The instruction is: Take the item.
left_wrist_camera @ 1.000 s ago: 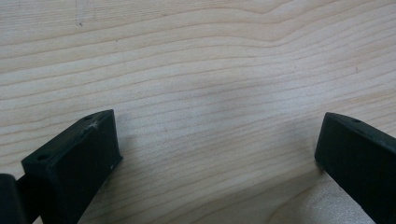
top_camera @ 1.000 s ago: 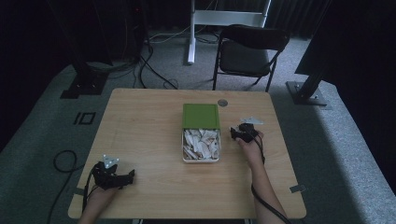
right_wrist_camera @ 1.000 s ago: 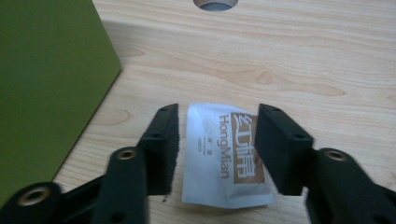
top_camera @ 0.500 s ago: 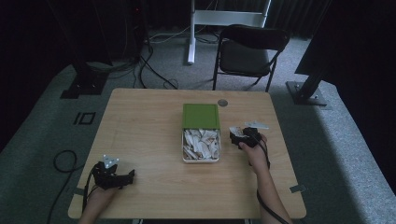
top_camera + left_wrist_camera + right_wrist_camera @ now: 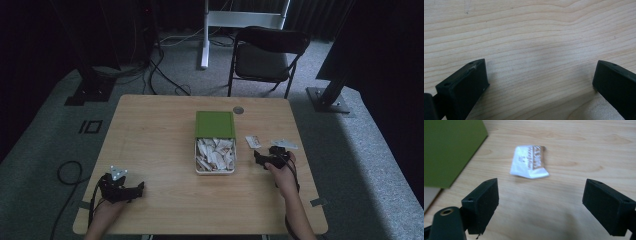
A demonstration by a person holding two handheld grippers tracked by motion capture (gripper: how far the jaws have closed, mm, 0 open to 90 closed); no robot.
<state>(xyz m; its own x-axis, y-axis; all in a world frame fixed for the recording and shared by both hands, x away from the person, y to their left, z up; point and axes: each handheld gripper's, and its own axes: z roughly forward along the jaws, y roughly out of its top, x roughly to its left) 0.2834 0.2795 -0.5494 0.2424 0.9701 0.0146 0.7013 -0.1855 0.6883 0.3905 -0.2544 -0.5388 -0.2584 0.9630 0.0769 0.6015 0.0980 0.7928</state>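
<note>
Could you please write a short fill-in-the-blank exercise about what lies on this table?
1. The lid of the box is coloured ____.
2. The white packet lies flat on the ____, ahead of the right gripper.
3. The right gripper's jaws stand ____.
4. Between the left gripper jaws lies ____ wood.

Missing words: green; table; open; bare

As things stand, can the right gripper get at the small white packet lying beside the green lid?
Probably yes. The right gripper has just been opening and its jaws stand wide with nothing between them; the white packet lies flat on bare table straight ahead, clear of the green lid.
</note>
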